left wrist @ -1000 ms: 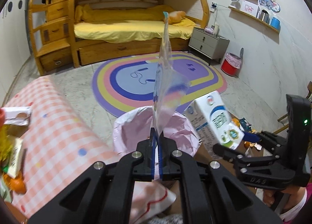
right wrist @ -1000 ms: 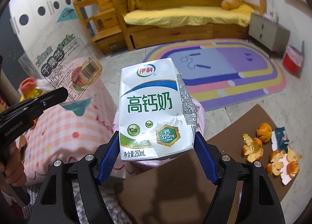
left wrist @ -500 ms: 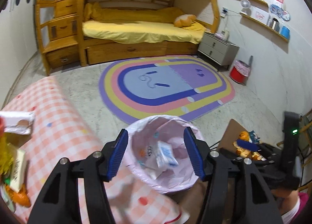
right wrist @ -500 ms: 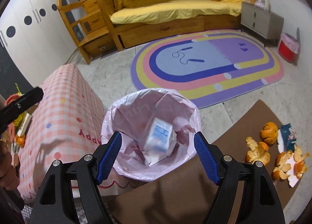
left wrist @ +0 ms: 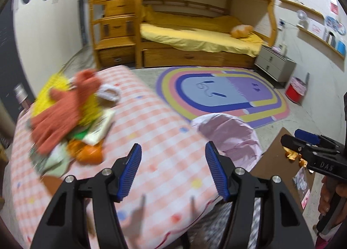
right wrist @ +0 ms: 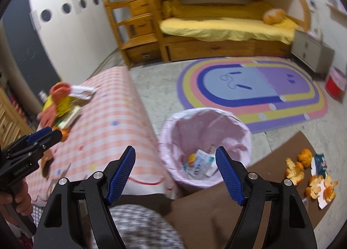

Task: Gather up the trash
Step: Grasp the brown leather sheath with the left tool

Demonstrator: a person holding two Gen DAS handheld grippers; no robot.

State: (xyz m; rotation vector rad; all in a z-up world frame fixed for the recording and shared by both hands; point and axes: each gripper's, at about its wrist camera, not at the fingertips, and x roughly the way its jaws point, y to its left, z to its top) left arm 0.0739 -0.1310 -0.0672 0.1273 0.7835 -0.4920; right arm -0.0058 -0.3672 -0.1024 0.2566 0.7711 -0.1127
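The pink-lined trash bin (right wrist: 206,147) stands on the floor between the checked pink tablecloth (right wrist: 112,123) and a brown mat (right wrist: 249,205). At its bottom lies a crumpled heap of white and blue packaging (right wrist: 200,165) with a spot of yellow and red; single pieces cannot be told apart. In the left wrist view only the bin's puffed liner rim (left wrist: 227,134) shows, not its contents.

The right gripper (right wrist: 175,170) hangs above the bin with its blue pads spread wide and nothing between them. The left gripper (left wrist: 172,172) is over the tablecloth, its jaws opening, nothing between them either.

More trash waits on the tablecloth's far end: a blurred pile (left wrist: 71,116) with a red-orange cloth-like lump, something yellow, a flat white packet and an orange fruit or peel at its near edge. On the brown mat, well apart from the bin, lie mandarin peels (right wrist: 314,181), a whole mandarin (right wrist: 304,154) and a small dark wrapper (right wrist: 320,162)

A red bin (right wrist: 335,82) with its own pink liner stands by the grey nightstand (right wrist: 310,52); what it holds cannot be seen
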